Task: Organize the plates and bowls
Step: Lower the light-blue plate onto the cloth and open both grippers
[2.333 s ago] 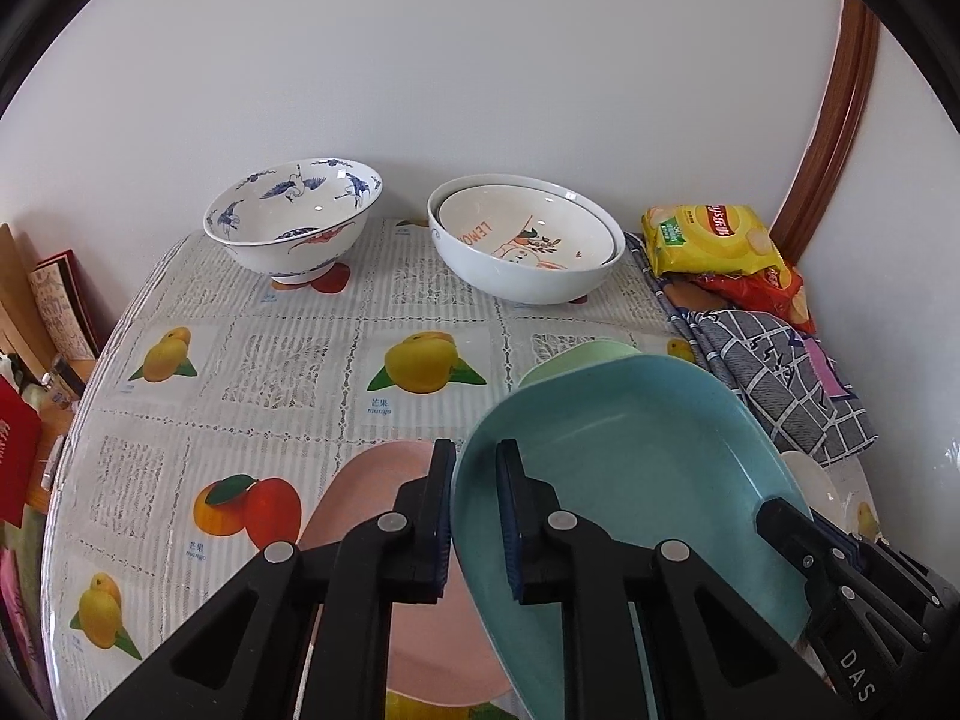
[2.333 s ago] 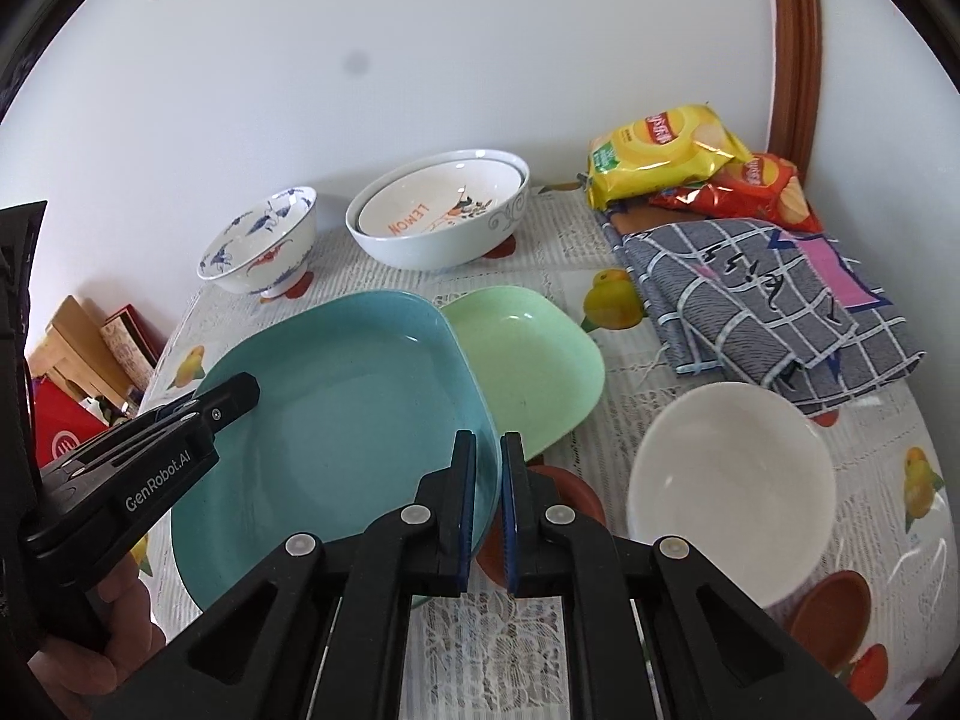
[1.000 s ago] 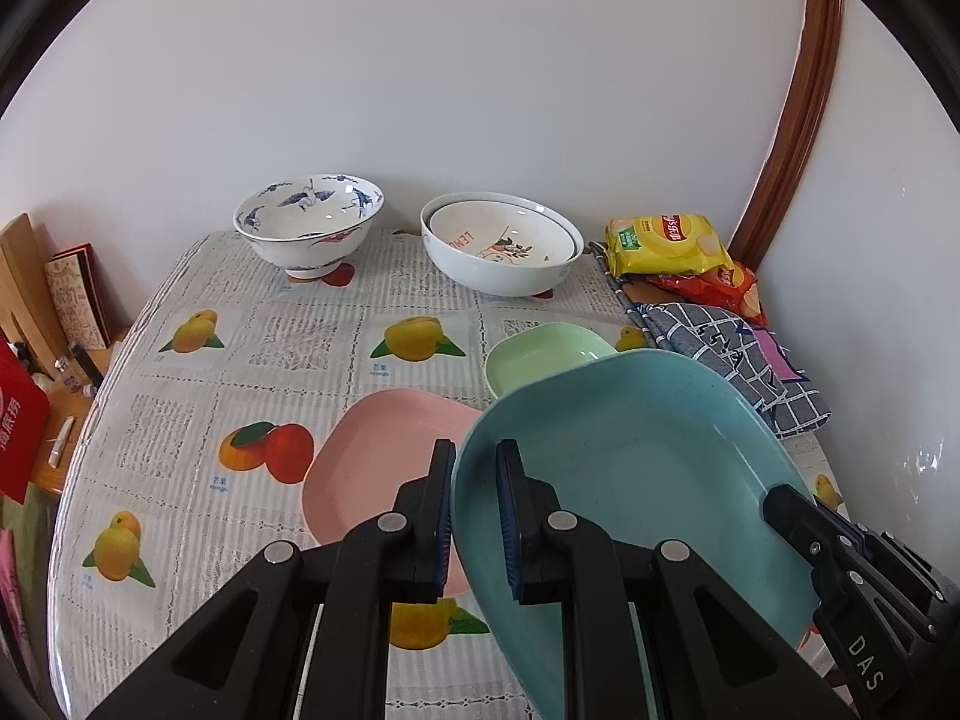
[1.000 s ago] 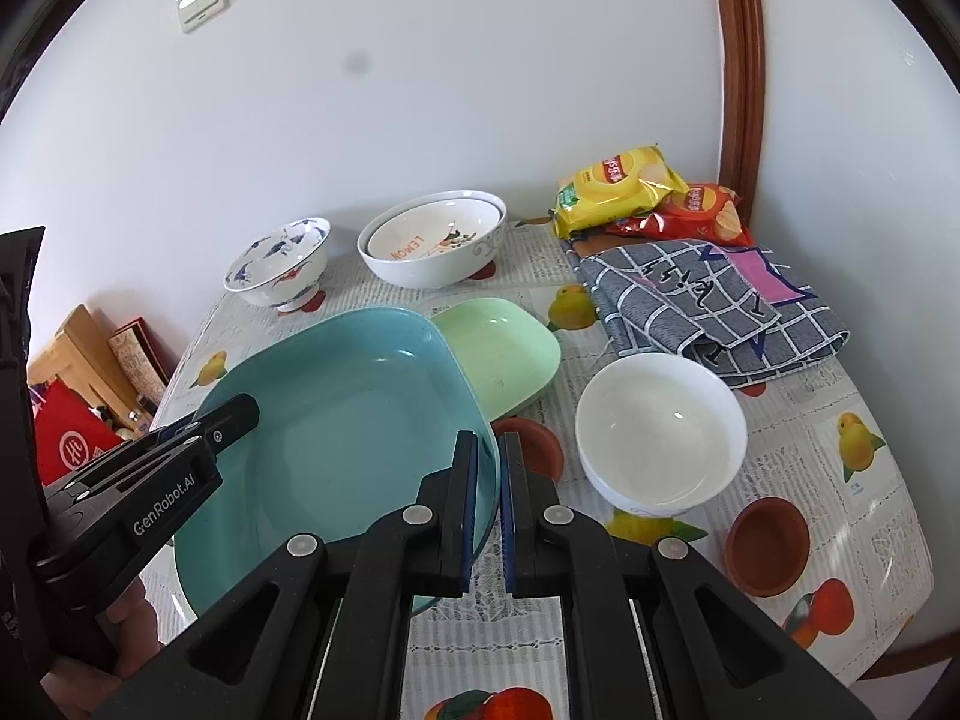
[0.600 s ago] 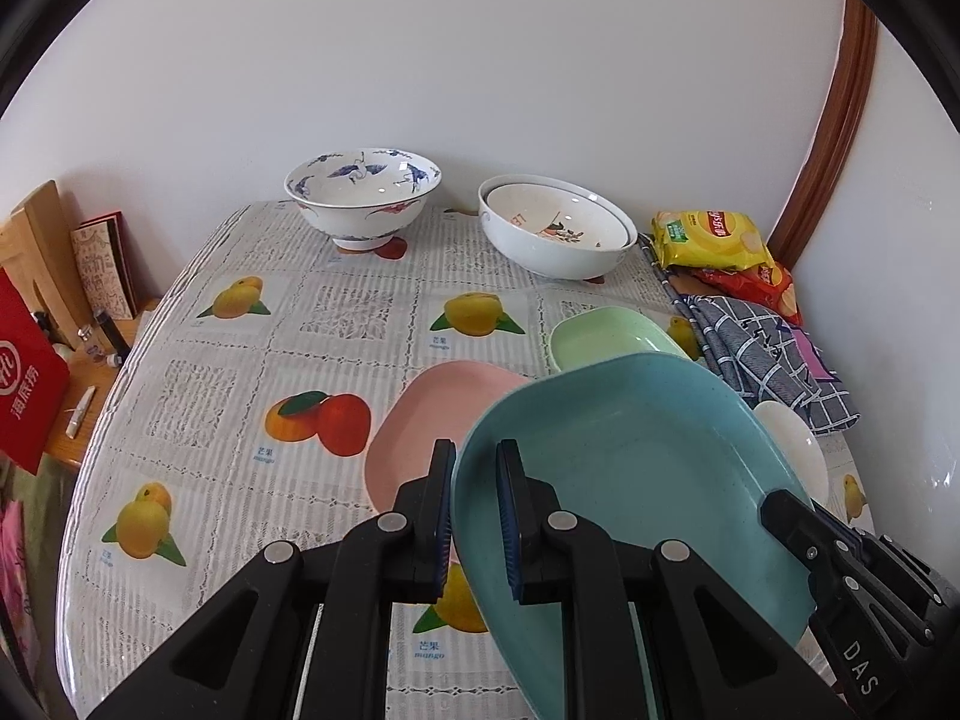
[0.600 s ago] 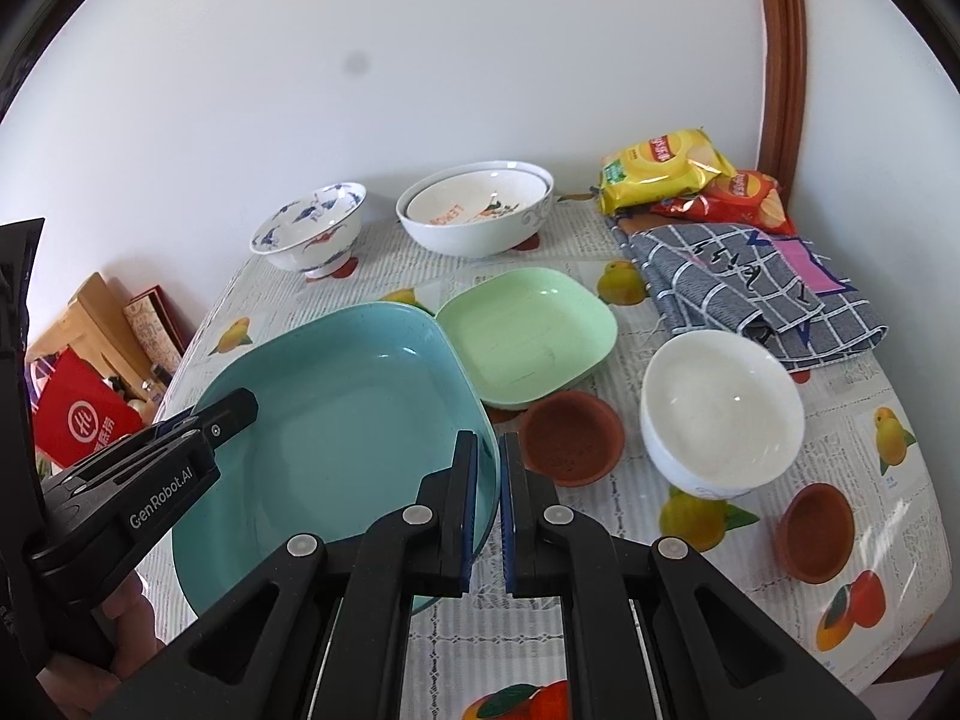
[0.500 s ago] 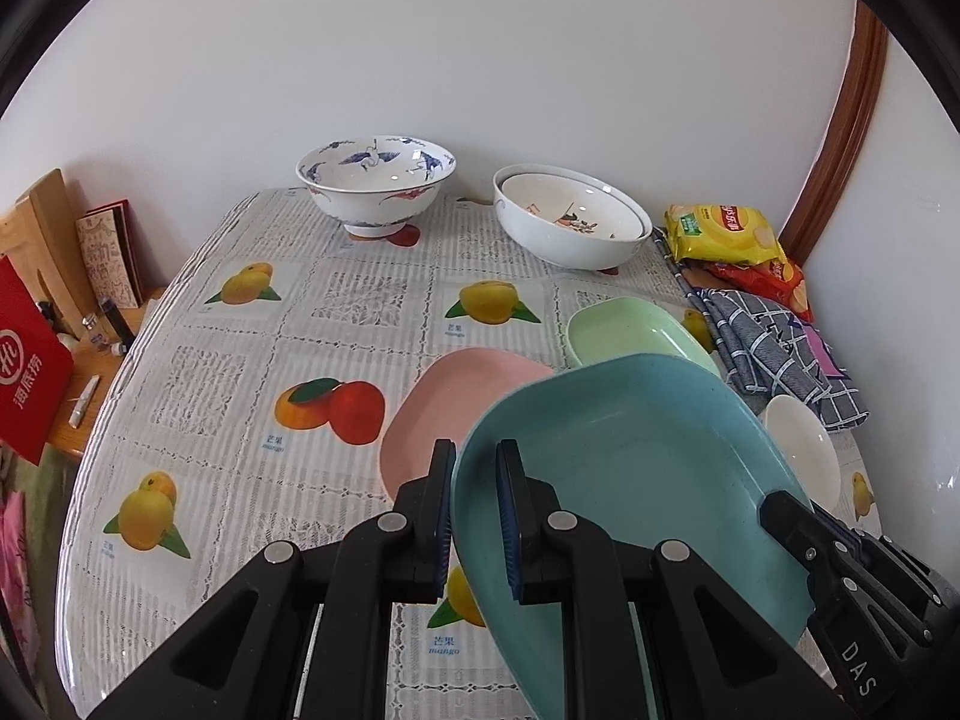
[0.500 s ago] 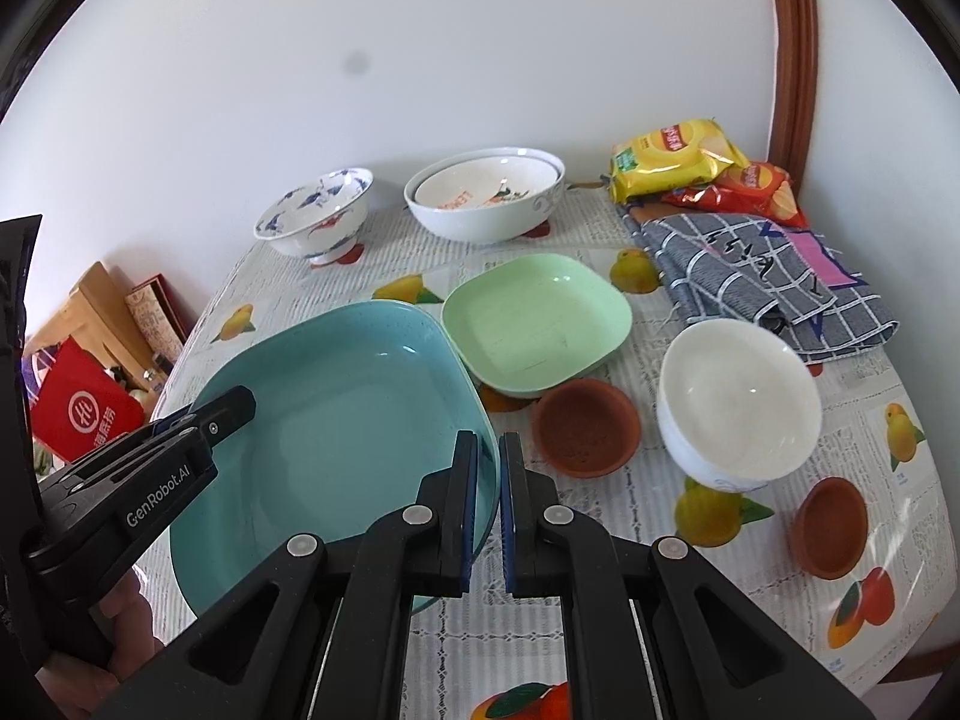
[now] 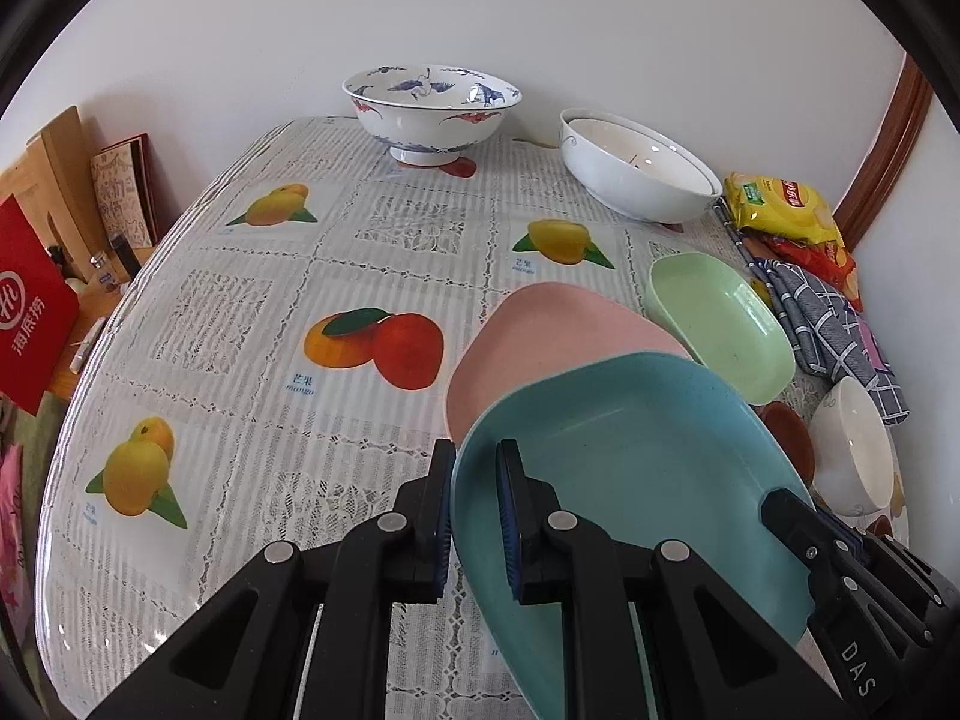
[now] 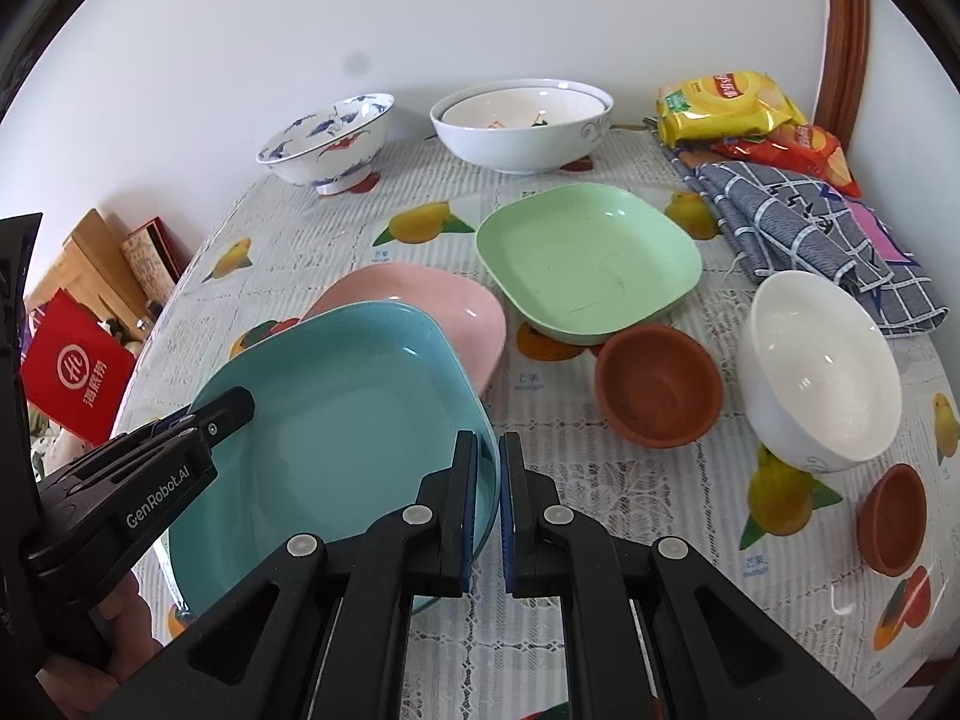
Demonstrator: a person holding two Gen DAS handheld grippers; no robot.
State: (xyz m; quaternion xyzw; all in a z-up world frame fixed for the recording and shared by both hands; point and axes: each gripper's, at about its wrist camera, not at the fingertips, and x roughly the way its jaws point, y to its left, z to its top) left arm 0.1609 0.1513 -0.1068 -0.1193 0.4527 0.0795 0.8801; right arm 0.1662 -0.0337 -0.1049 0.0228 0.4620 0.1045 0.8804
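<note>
Gripping opposite rims of the square teal plastic plate (image 10: 336, 420), left gripper (image 9: 474, 516) and right gripper (image 10: 487, 498) jaws are clenching it above the pink plate (image 10: 432, 300).

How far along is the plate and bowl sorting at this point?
Done: two white bowls sit nested at the back. In hand: both grippers, left and right, clamp the teal plate above the pink plate. Left: the green plate, blue-patterned bowl, white bowl and brown dishes lie loose.
</note>
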